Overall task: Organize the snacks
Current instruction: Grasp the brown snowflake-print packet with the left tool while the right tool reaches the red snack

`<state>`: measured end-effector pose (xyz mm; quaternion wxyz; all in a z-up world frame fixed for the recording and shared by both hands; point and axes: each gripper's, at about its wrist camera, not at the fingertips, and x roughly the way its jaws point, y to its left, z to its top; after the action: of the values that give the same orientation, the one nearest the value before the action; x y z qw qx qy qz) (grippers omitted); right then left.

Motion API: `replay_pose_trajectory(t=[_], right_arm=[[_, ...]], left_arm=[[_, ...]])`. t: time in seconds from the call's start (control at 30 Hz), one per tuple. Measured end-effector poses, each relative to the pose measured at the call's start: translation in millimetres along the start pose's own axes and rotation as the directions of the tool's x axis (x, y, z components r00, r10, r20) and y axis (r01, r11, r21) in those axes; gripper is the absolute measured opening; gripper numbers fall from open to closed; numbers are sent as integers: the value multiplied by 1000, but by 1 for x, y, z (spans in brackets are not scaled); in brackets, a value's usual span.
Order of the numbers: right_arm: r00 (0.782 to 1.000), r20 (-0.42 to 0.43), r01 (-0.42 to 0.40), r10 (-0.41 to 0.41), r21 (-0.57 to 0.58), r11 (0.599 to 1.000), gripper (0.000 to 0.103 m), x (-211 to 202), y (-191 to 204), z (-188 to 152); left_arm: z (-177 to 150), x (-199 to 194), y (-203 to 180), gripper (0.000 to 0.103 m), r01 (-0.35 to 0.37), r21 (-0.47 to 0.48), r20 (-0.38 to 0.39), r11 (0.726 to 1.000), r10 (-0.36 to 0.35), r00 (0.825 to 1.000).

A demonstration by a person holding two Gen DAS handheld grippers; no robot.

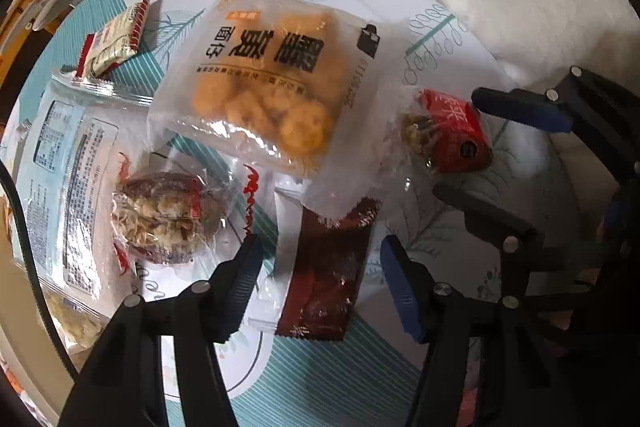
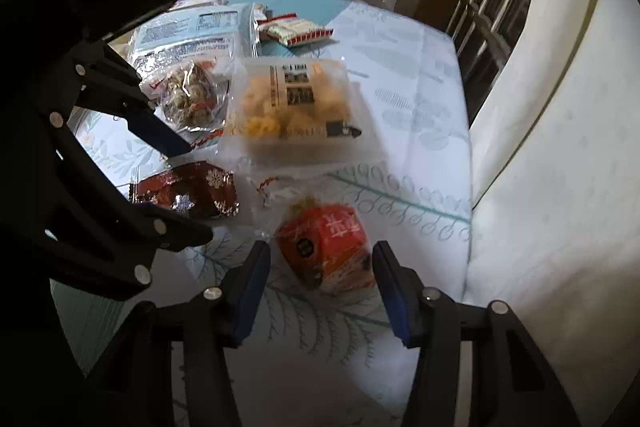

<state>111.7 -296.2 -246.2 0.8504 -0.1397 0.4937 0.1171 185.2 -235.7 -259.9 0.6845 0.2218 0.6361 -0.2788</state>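
Two claws hang over a worktop (image 1: 320, 379) spread with a pale leaf-printed cloth, and a scatter of snack packets lies under them. The left claw (image 1: 320, 283) points straight down with its jaws spread to either side of a dark red packet (image 1: 324, 279); the packet lies flat between the blue pads, and neither pad appears to press on it. The right claw (image 2: 320, 287) tilts down toward a red-wrapped snack (image 2: 326, 247) in clear film, with one pad on each side of it. That pair stands spread as well, with a gap showing between the left-hand pad and the wrapper; on the other side I cannot tell whether pad and film touch.

Just beyond the dark red packet lies a big clear bag of golden puffs (image 1: 264, 87), printed with bold black characters, one corner of it overlapping the packet's top edge. Beside it, on the left in the left wrist view, sits a clear-wrapped nutty cake (image 1: 164, 215), resting partly on a large silver-and-blue bag (image 1: 68, 163) covered in small print. Farther off lies a small cream packet with red edges (image 1: 116, 39). At the worktop's edge, past the red-wrapped snack, stands a pale cushioned seat (image 2: 540, 187).
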Motion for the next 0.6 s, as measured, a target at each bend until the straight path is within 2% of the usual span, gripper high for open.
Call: replay_pose_trajectory(t=[0.1, 0.17, 0.23, 0.47, 0.6], right_arm=[[1000, -5, -4, 4, 18, 1000, 53, 1, -1, 0], [1000, -13, -12, 12, 32, 999, 51, 1, -4, 1], [999, -22, -29, 30, 53, 998, 47, 1, -7, 2], [998, -42, -33, 37, 88, 996, 45, 0, -10, 4], [998, -47, -24, 30, 113, 993, 39, -3, -10, 6]], left_arm=[[5, 0, -4, 50, -10, 11, 12, 1000, 10, 1000], [4, -3, -5, 40, -12, 18, 39, 1000, 11, 999], [3, -5, -1, 36, -7, 15, 58, 1000, 6, 998], [-5, -13, 17, 33, 54, -56, 66, 997, -50, 997], [-18, -20, 28, 33, 69, -117, 57, 991, -63, 996]])
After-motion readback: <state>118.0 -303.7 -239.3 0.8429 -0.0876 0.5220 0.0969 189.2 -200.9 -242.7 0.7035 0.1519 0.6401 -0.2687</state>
